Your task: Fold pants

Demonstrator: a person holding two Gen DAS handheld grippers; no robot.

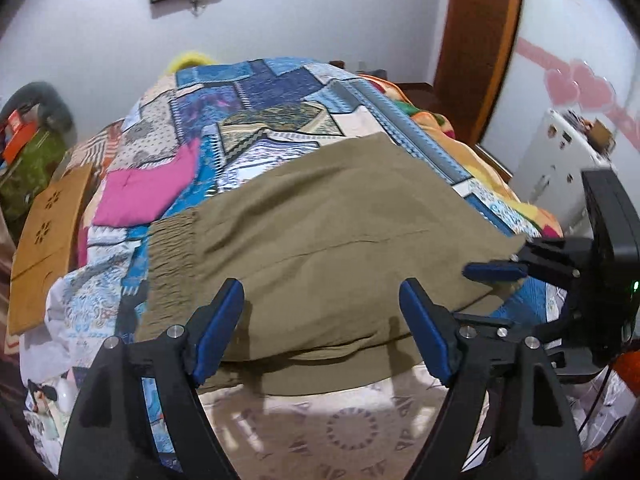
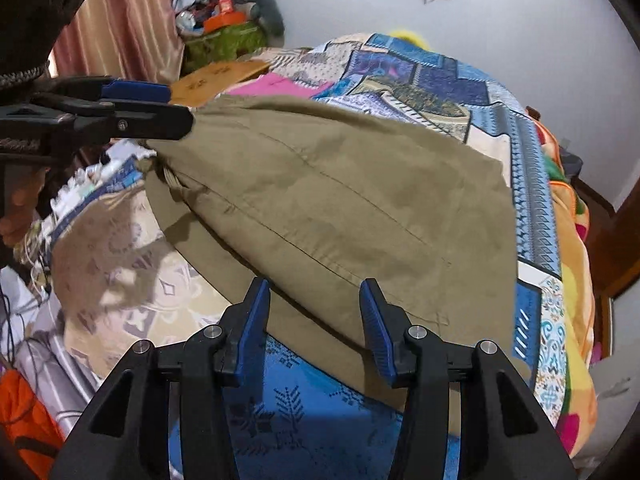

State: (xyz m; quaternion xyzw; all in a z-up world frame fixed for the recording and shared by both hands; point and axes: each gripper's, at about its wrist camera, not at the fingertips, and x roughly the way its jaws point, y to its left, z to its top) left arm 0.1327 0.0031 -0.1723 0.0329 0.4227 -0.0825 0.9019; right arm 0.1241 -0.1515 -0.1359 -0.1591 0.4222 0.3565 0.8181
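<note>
Olive pants [image 1: 320, 208] lie flat on a patchwork bedspread [image 1: 256, 96], gathered waistband [image 1: 172, 248] at the left, hem end at the right. My left gripper [image 1: 322, 286] hovers open over the near edge of the pants with nothing between its blue pads. In the right wrist view the pants [image 2: 340, 200] spread ahead, and my right gripper [image 2: 315, 286] stands open just above their near edge, pads apart from the cloth. The right gripper [image 1: 476, 294] also shows at the hem end, and the left gripper [image 2: 176, 106] at the waistband end.
A pink cloth [image 1: 148, 192] lies on the bed beyond the waistband. A wooden board [image 1: 48, 240] leans at the bed's left side, with a cluttered green bag [image 1: 28, 160] behind it. A white cabinet [image 1: 560, 160] and a brown door frame [image 1: 476, 40] stand right. An orange blanket [image 2: 572, 240] edges the bed.
</note>
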